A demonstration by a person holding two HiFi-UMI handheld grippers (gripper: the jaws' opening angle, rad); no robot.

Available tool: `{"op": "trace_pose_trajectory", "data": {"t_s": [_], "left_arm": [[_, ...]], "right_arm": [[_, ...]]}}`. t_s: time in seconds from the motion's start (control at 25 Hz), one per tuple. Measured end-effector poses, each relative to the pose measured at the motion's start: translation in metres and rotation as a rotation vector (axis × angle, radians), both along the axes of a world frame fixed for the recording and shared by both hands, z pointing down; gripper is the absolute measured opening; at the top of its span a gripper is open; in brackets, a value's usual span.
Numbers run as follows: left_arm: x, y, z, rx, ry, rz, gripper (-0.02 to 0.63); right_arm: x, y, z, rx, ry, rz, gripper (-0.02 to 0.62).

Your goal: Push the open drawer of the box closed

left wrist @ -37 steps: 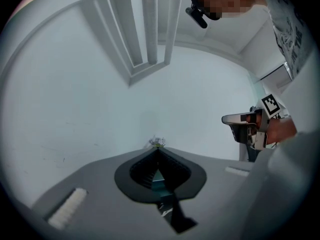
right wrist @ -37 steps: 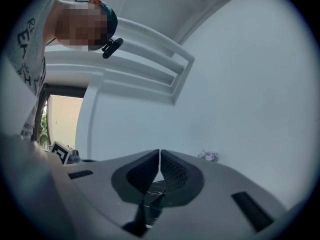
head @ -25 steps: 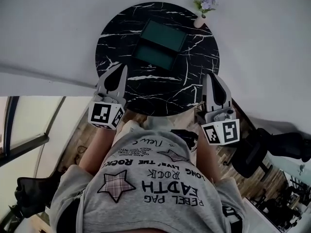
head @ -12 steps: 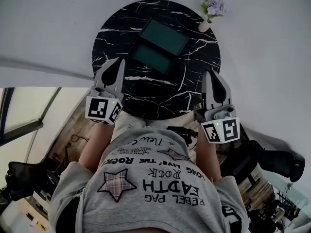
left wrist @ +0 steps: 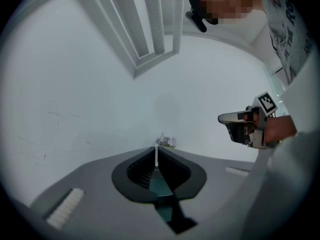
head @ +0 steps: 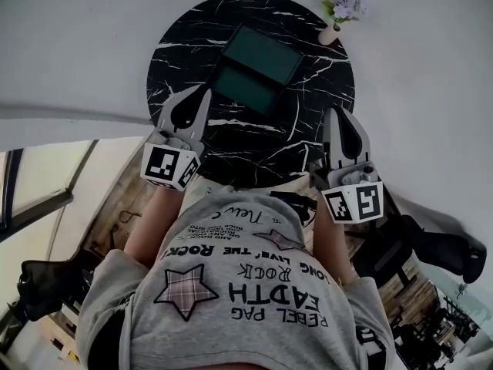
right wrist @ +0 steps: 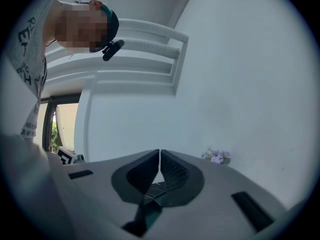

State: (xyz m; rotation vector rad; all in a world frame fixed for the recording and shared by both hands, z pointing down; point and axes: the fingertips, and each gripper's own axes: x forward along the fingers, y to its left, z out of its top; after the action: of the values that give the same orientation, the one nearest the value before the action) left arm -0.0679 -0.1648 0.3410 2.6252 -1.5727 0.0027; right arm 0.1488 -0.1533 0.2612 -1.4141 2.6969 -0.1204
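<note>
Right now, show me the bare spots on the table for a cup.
Bare: near half of the table, from the drawer to the left gripper and right gripper; also the strip left of the box. Tightest between box and flower vase.

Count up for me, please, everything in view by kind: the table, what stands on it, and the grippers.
Table: 1
Box, drawer open: 1
Vase of flowers: 1
Grippers: 2, the left gripper and the right gripper
Total: 5

Two tools (head: pixel 202 91) (head: pixel 339 114), one box (head: pixel 258 66), one vase (head: pixel 330 35)
</note>
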Motion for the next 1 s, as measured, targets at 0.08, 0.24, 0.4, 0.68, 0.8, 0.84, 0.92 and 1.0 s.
{"op": "trace_pose_trajectory", "data": {"t_s": [0.08, 0.24, 0.4, 0.68, 0.8, 0.84, 0.92, 1.0], "left_arm": [[0.002, -0.003, 0.002, -0.002, 0.003, 0.015, 0.006], [0.005, -0.007, 0.01, -0.016, 0.004, 0.046, 0.006], [0.006, -0.01, 0.021, -0.042, -0.005, 0.055, 0.006], [0.004, -0.017, 0.049, -0.091, -0.03, 0.047, 0.006], [0.004, -0.02, 0.072, -0.133, -0.059, 0.046, 0.006], [0.004, -0.02, 0.082, -0.154, -0.07, 0.048, 0.006], [0.004, -0.021, 0.101, -0.194, -0.09, 0.049, 0.006], [0.003, -0.02, 0.115, -0.226, -0.103, 0.046, 0.006]], "right_arm": [[-0.002, -0.002, 0.0, -0.001, -0.01, 0.001, 0.017], [-0.006, -0.007, -0.006, 0.02, -0.019, 0.008, 0.017], [-0.009, -0.01, -0.003, 0.016, -0.007, 0.001, 0.017], [-0.007, -0.02, 0.012, -0.018, 0.002, 0.011, 0.017], [-0.006, -0.023, 0.021, -0.037, 0.003, 0.014, 0.017], [-0.005, -0.025, 0.024, -0.044, 0.001, 0.016, 0.017], [-0.004, -0.027, 0.028, -0.055, -0.004, 0.019, 0.017], [-0.004, -0.029, 0.031, -0.062, -0.006, 0.019, 0.017]]}}
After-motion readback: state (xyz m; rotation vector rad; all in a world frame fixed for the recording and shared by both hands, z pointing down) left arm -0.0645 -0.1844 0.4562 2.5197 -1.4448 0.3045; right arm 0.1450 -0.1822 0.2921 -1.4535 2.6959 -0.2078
